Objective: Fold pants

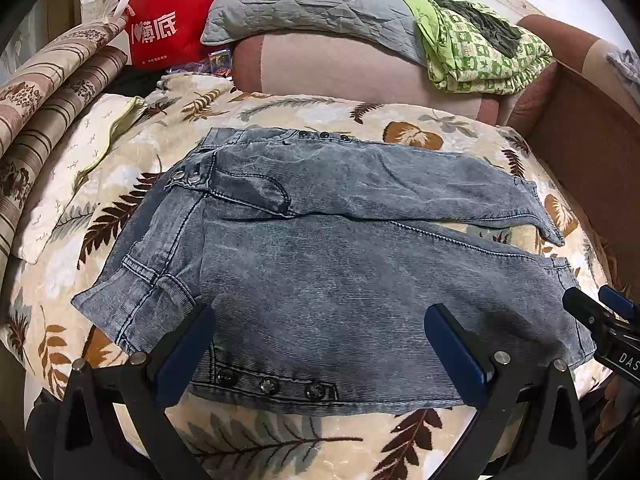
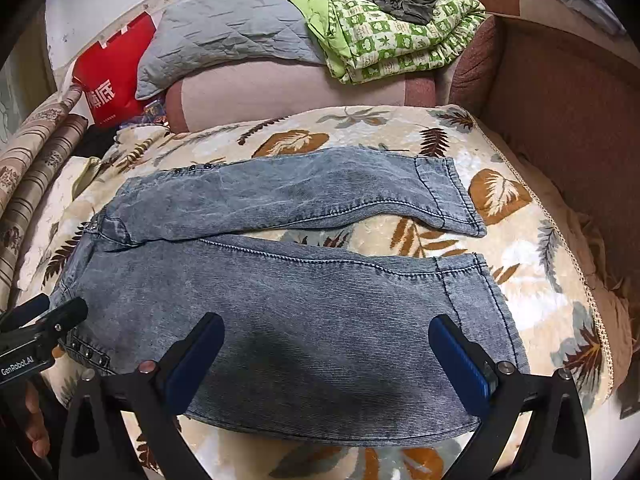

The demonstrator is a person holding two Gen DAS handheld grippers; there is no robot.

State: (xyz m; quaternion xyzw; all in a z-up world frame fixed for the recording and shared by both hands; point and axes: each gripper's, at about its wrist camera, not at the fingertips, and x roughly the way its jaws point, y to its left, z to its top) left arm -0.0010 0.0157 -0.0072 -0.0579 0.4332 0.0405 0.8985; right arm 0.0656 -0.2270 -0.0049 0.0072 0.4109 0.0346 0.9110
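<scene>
No fold had yet been made, by the look of it: the pants (image 1: 320,248) lay spread flat on the leaf-print blanket (image 1: 412,134) covering the sofa seat, filling the centre of both views. Waistband sat at frame left, hems at frame right. The two legs were parted, the far leg (image 2: 304,192) angled toward the upper right, the near leg (image 2: 320,312) running along the lower edge, with a wedge of blanket showing between them. Snap studs (image 1: 268,386) showed along the near side seam. Judged stage: start of the task; bringing one leg over the other and folding lengthwise all remained.

Left gripper (image 1: 320,352) hovered over the near waist end, jaws wide apart, nothing held. Right gripper (image 2: 328,364) hovered over the near leg toward the hem, jaws likewise apart and empty. Each gripper appeared at the edge of the other's view.

Writing: the left gripper's body read "GenRobot.AI" in the right wrist view; the right gripper's showed only "DAS", cut off. A red bag (image 1: 172,20) at upper left bore white characters, partly legible, beginning "I" and a heart. Behind: grey pillow (image 1: 312,4), green checked quilt (image 1: 480,48).
</scene>
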